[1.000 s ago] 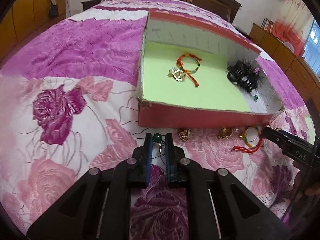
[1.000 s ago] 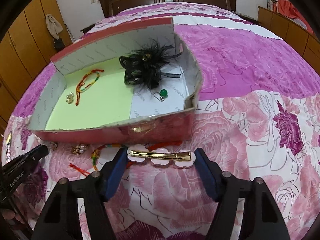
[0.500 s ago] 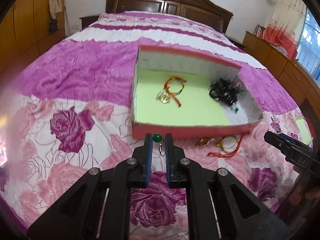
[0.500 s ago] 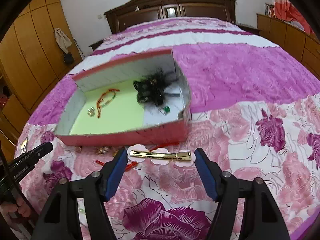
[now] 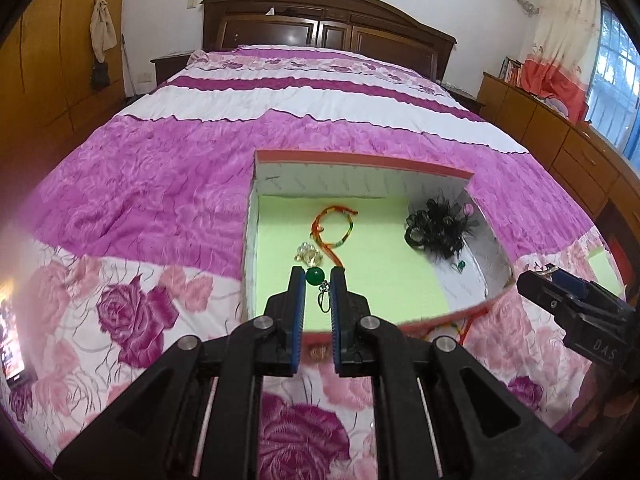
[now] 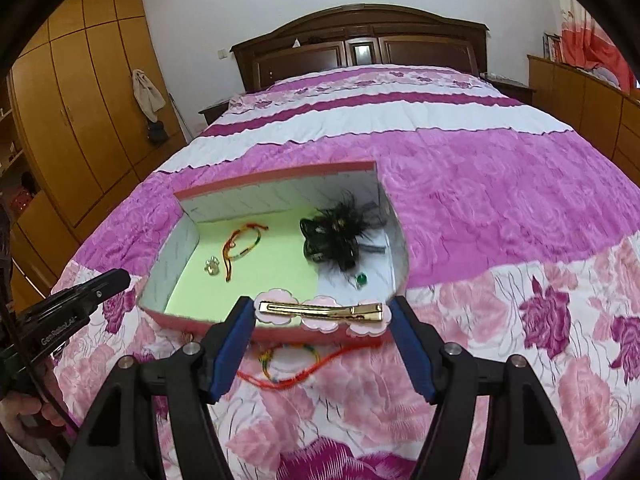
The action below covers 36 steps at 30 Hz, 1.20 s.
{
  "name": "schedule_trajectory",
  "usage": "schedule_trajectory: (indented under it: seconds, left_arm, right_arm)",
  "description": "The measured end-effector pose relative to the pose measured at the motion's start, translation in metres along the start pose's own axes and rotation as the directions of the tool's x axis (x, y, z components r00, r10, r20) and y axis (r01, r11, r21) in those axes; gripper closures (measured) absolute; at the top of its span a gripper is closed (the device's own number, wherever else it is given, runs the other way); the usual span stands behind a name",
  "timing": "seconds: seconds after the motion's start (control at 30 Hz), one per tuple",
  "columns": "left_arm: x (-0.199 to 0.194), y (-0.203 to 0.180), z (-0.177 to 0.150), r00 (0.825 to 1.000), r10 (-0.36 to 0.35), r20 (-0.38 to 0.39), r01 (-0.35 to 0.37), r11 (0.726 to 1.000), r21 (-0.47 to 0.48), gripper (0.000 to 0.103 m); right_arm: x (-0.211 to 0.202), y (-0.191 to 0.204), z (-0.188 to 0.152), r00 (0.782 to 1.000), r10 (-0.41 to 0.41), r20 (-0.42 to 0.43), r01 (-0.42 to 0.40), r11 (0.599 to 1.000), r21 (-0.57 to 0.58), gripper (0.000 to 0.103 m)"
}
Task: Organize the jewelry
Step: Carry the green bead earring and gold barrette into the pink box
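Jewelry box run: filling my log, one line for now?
left tool: holds green bead earring | right tool: holds gold hair clip | box: open

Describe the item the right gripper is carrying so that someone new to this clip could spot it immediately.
Start at the red shoebox lid lying on the pink floral bedspread. Just above its near wall, the right gripper holds a hair clip lengthwise. It is the only straight gold bar here, backed by pale pink cloud-shaped pads, unlike the braided bracelets or black feather piece.
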State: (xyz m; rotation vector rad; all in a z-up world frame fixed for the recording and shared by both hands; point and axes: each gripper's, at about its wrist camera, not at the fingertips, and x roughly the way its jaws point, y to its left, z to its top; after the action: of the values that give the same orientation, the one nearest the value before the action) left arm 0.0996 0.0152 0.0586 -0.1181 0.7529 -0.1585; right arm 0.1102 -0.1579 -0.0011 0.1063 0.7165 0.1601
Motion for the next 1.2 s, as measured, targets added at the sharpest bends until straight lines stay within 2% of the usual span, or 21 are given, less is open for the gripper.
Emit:
schedule_trajectory:
  seconds: [0.27, 0.73, 0.97, 1.2]
  left_arm:
    - [0.033, -0.003, 0.01, 0.999, 0.005, -0.037, -0.005, 1.0, 0.005, 0.099]
    - [0.091, -0.009, 0.001, 0.988, 0.026, -0.152, -0.022, 0.999, 0.029, 0.099]
    - [0.105, -0.006, -0.002, 0.982, 0.031, -0.185, -0.028, 0.999, 0.021, 0.099]
    - [0.102, -0.007, 0.0, 0.984, 0.026, -0.179, -0.023, 0.999, 0.023, 0.098]
  right_arm:
    - [0.027, 0.003, 0.013, 1.0, 0.0, -0.01, 0.0, 1.0, -0.011, 0.032]
    - [0.085, 0.007, 0.009, 0.993, -0.022, -0.118, 0.017, 0.999, -0.043, 0.032]
    - [0.096, 0.009, 0.005, 0.991, -0.04, -0.128, 0.032, 0.997, -0.065, 0.032]
    - [0.095, 0.01, 0.005, 0.992, -0.027, -0.127, 0.021, 0.998, -0.055, 0.032]
